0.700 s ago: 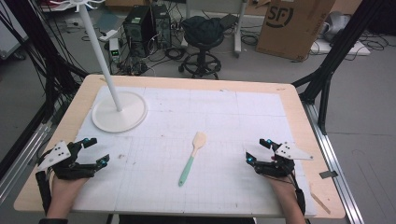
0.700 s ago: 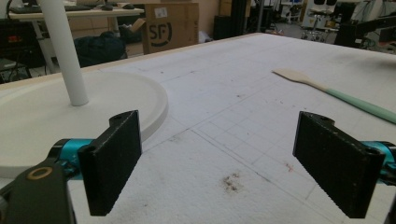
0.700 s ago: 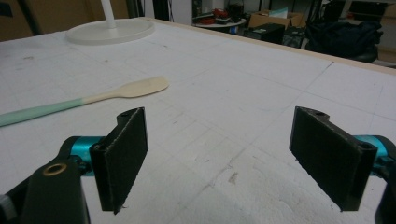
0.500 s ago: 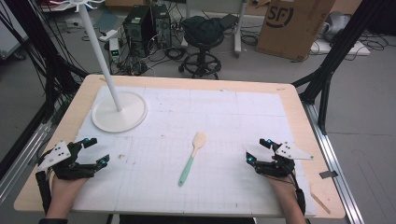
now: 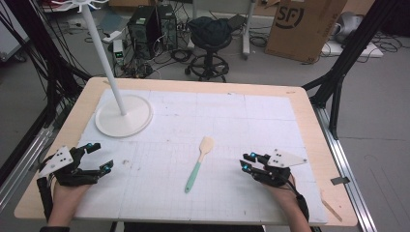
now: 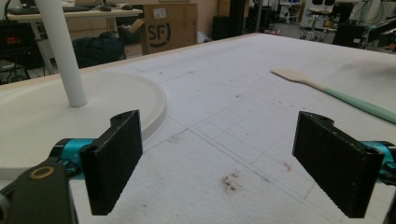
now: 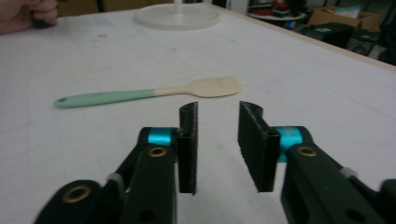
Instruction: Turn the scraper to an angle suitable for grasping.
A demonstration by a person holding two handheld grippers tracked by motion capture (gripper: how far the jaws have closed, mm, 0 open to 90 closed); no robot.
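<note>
A: High view, quick pass. Spatula (image 5: 199,163) lies flat on the white gridded mat of the table (image 5: 309,126), about mid-width and toward the near edge, wooden blade pointing away from the person, mint handle toward them. Nothing is touching it.

B: Left hand-held gripper (image 5: 96,156)?

A: Near the table's left front corner, resting low, held in the person's left hand (image 5: 65,193). Well apart from the spatula. In the left gripper view its jaws stand wide apart with bare mat between them; the spatula (image 6: 336,93) shows farther off at the upper right.

B: Right one?

A: Right hand-held gripper (image 5: 245,161) sits near the right front of the table, right of the spatula's handle and not touching it. In the right gripper view (image 7: 217,144) the jaws are narrowly parted, a gap between the pads with nothing in it. The spatula (image 7: 149,94) lies crosswise beyond the tips, blade to that view's right.

B: Anything else on the table?

A: White stand (image 5: 124,115), a round base with a tall pole, at the far left, well apart from the spatula. In the left gripper view the base (image 6: 56,112) is just beyond the left jaw. Small dark smudges on the mat near that gripper.

B: Off the table?

A: Cardboard box (image 5: 304,26), black stool (image 5: 210,36), a computer tower and cables on the floor.
</note>
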